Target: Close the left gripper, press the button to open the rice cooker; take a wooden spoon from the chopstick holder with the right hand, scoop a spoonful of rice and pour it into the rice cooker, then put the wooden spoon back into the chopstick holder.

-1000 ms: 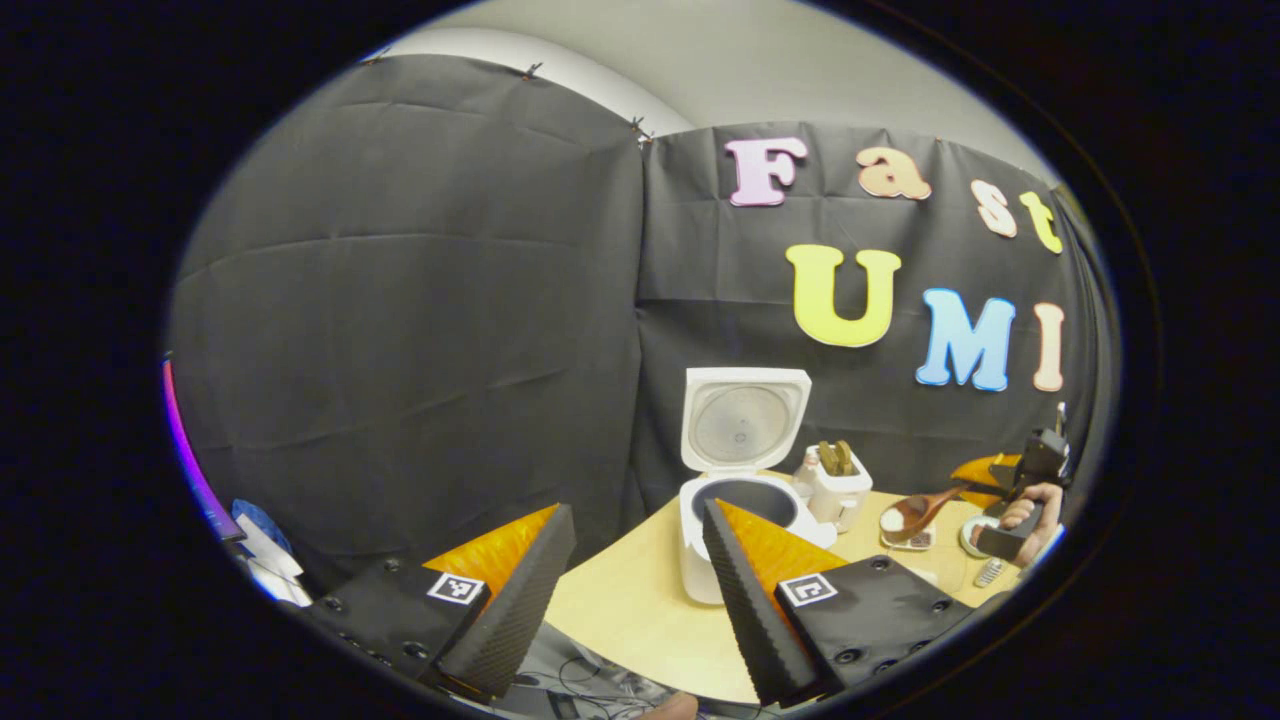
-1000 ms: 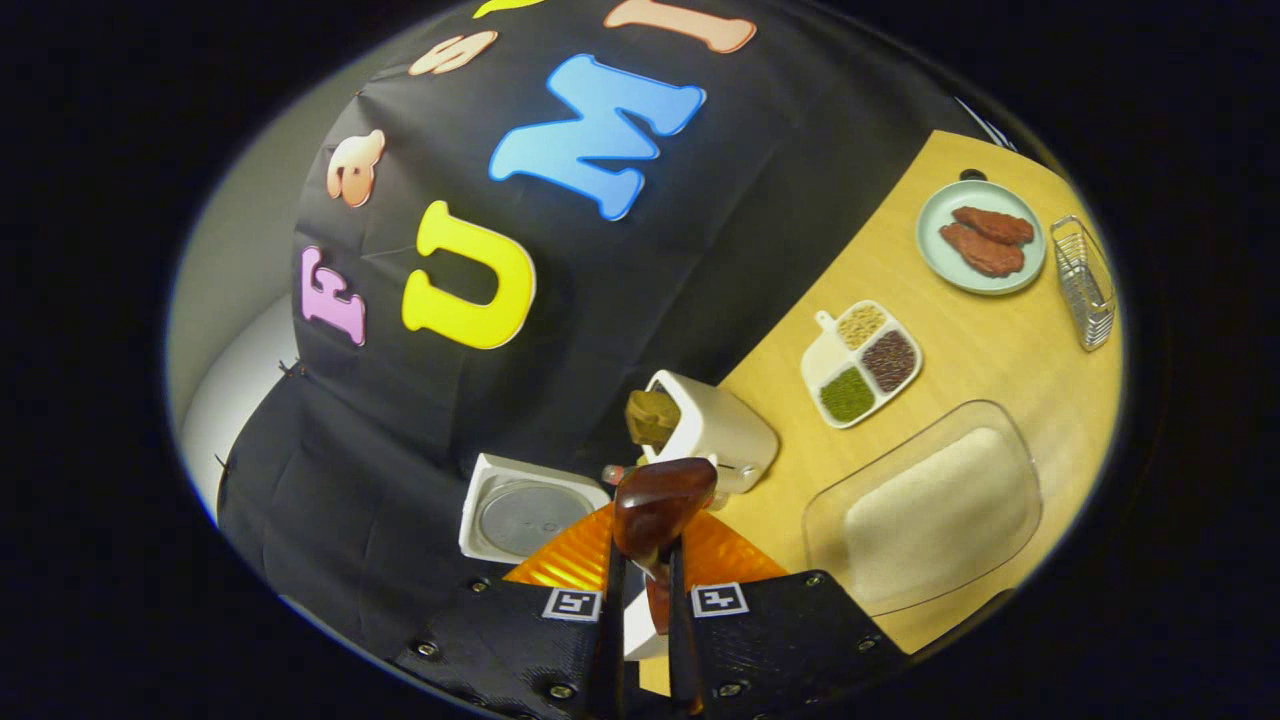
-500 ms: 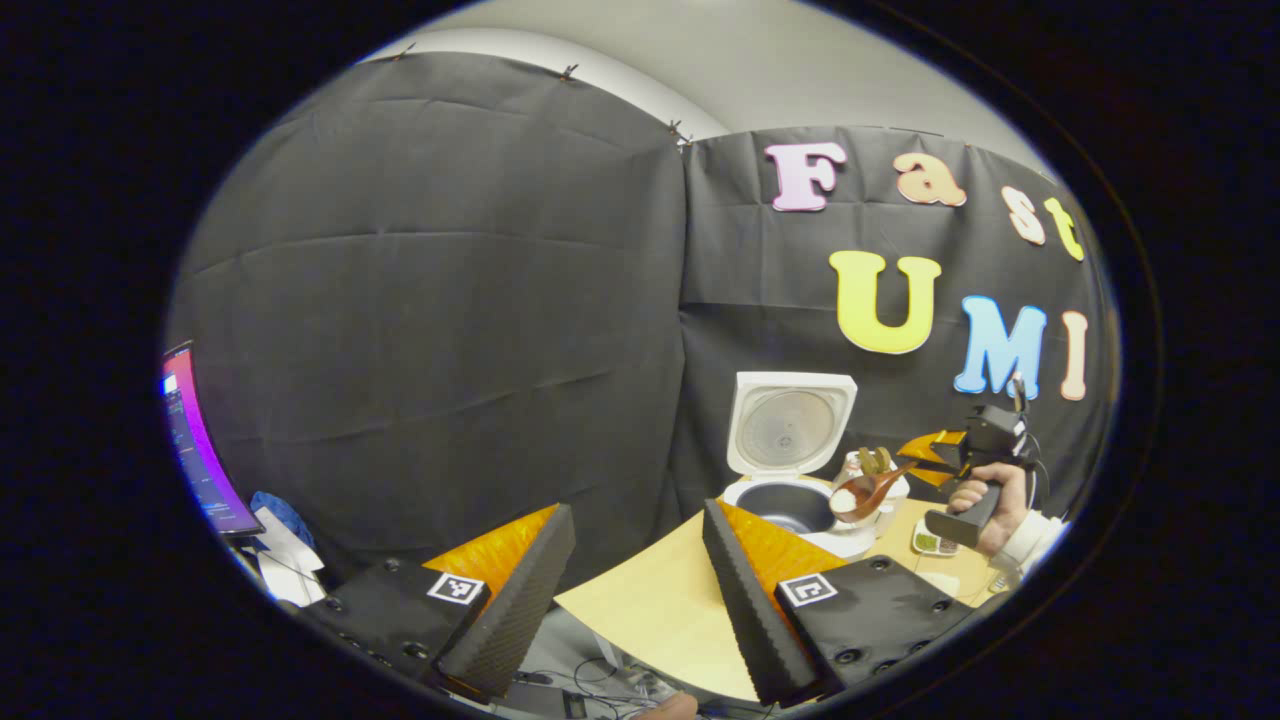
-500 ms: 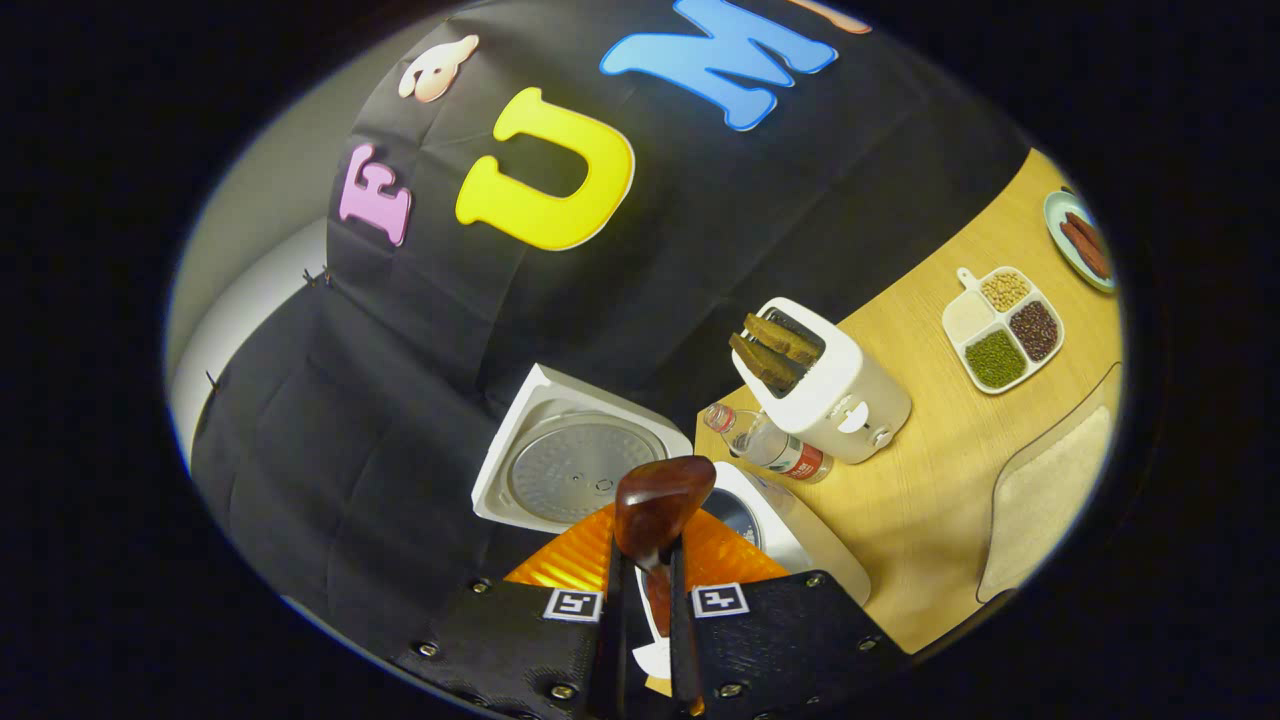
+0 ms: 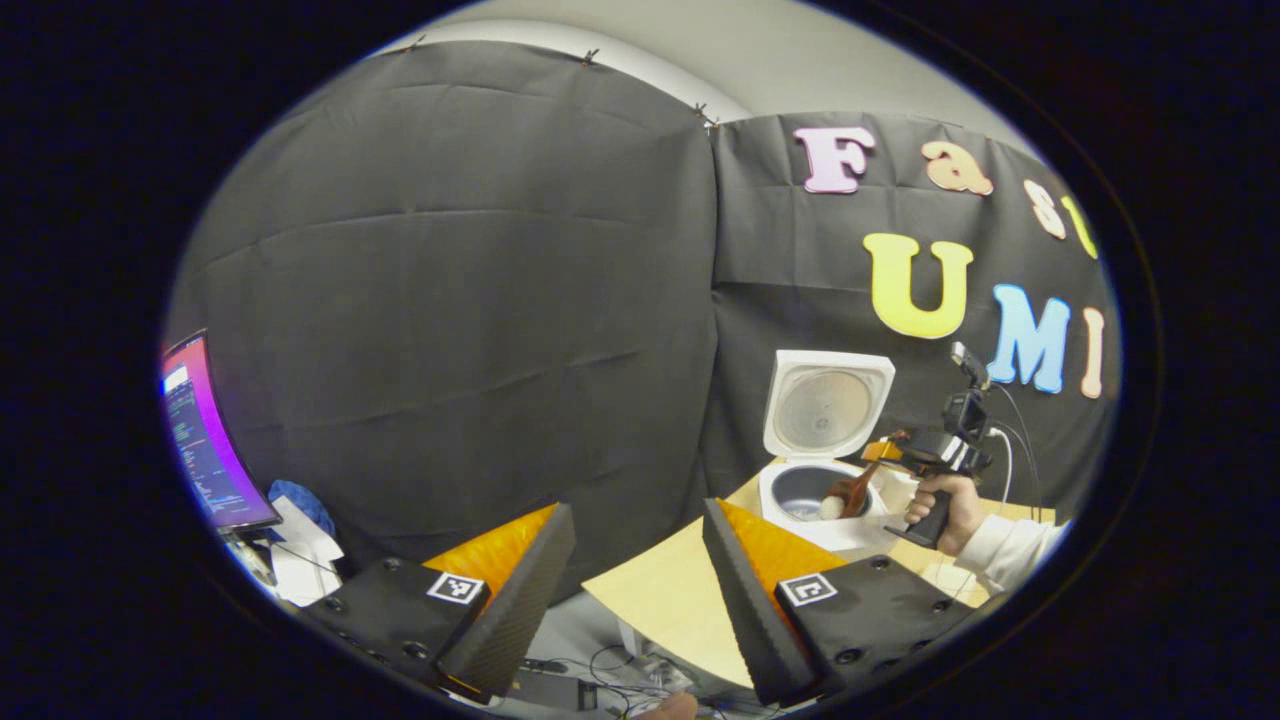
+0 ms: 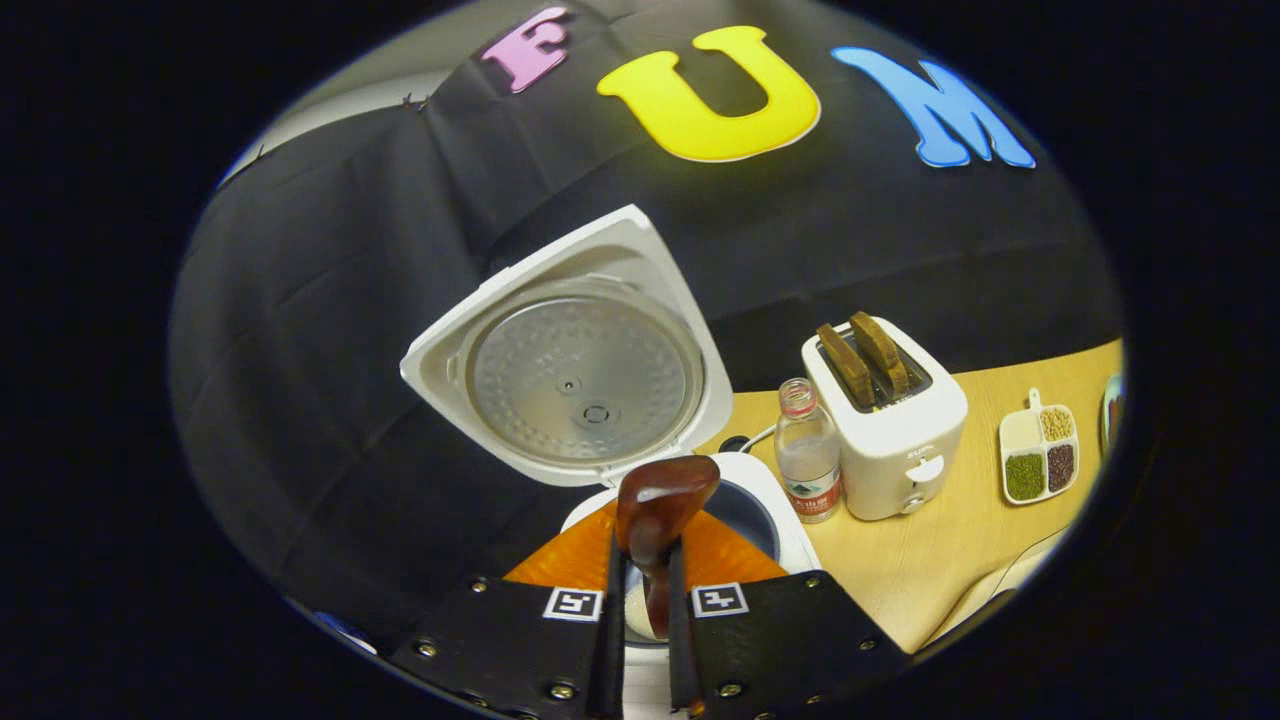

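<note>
The white rice cooker (image 5: 812,497) stands on the wooden table with its lid (image 6: 580,365) raised upright and the dark inner pot (image 6: 748,508) exposed. My right gripper (image 6: 645,545) is shut on the handle of the brown wooden spoon (image 6: 655,498), right above the pot. In the left gripper view the right gripper (image 5: 935,450), held by a hand (image 5: 950,505), tilts the spoon (image 5: 852,493) bowl-down into the pot, with something white at its tip. My left gripper (image 5: 635,515) hangs open and empty off the table's near left edge.
A white toaster-like box (image 6: 888,432) with two brown pieces in its top stands right of the cooker, a small water bottle (image 6: 808,450) between them. A divided dish of grains (image 6: 1040,455) lies further right. A lit monitor (image 5: 205,440) is at the far left.
The right gripper carried the spoon from near the rice tray leftward to over the cooker's pot and tipped its bowl downward. The left gripper stayed open and turned a little to the left.
</note>
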A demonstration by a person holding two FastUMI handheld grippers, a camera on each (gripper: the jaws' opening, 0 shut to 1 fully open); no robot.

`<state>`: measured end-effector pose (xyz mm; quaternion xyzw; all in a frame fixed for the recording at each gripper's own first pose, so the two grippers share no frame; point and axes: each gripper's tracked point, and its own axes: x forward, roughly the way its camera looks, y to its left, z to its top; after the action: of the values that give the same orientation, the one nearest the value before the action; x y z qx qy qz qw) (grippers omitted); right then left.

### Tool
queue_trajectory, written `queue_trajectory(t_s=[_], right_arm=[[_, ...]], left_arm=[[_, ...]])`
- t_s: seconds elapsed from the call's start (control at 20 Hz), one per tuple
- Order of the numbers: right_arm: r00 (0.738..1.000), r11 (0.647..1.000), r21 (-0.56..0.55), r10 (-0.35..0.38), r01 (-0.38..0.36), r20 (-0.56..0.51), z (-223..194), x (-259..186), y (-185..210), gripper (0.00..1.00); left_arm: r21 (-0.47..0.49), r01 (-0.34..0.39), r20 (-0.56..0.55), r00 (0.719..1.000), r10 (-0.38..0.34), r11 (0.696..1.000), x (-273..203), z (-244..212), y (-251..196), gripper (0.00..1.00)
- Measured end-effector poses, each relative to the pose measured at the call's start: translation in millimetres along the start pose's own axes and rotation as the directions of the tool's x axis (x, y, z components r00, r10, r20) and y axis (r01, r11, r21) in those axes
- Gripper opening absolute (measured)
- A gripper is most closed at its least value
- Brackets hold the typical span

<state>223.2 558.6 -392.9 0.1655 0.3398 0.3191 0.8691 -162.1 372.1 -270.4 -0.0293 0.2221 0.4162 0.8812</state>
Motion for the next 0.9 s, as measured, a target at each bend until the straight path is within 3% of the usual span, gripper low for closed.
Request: queue_trajectory(t_s=[0.2, 0.35, 0.5, 0.7, 0.8, 0.9], right_arm=[[1.000, 0.976, -0.217, 0.012, -0.014, -0.009, -10.9, 4.0, 9.8, 0.18], [0.999, 0.913, -0.405, 0.044, -0.044, -0.010, -19.5, -1.0, 23.0, 0.18], [0.996, 0.818, -0.569, 0.080, -0.086, -0.036, -36.7, -8.1, 37.8, 0.18], [0.997, 0.635, -0.769, 0.076, -0.067, -0.024, -56.8, -16.3, 40.5, 0.18], [0.997, 0.615, -0.785, 0.068, -0.074, -0.041, -65.8, -14.9, 39.0, 0.18], [0.997, 0.648, -0.757, 0.061, -0.082, -0.055, -67.9, -13.8, 35.2, 0.18]], left_arm=[[-0.001, -0.001, -0.014, 1.000, 0.001, 1.000, 3.3, -4.2, -3.2, 0.91], [-0.007, -0.007, -0.022, 1.000, 0.007, 1.000, 4.8, -4.8, -4.8, 0.92], [-0.006, -0.012, -0.031, 0.999, 0.011, 1.000, 3.0, -6.8, -4.6, 0.91], [-0.008, -0.023, -0.036, 0.999, 0.023, 1.000, 1.8, -8.2, -5.0, 0.92], [-0.010, -0.030, -0.038, 0.999, 0.029, 1.000, 1.1, -8.1, -4.6, 0.92], [-0.008, -0.035, -0.036, 0.999, 0.035, 0.999, 0.1, -7.5, -4.2, 0.92]])
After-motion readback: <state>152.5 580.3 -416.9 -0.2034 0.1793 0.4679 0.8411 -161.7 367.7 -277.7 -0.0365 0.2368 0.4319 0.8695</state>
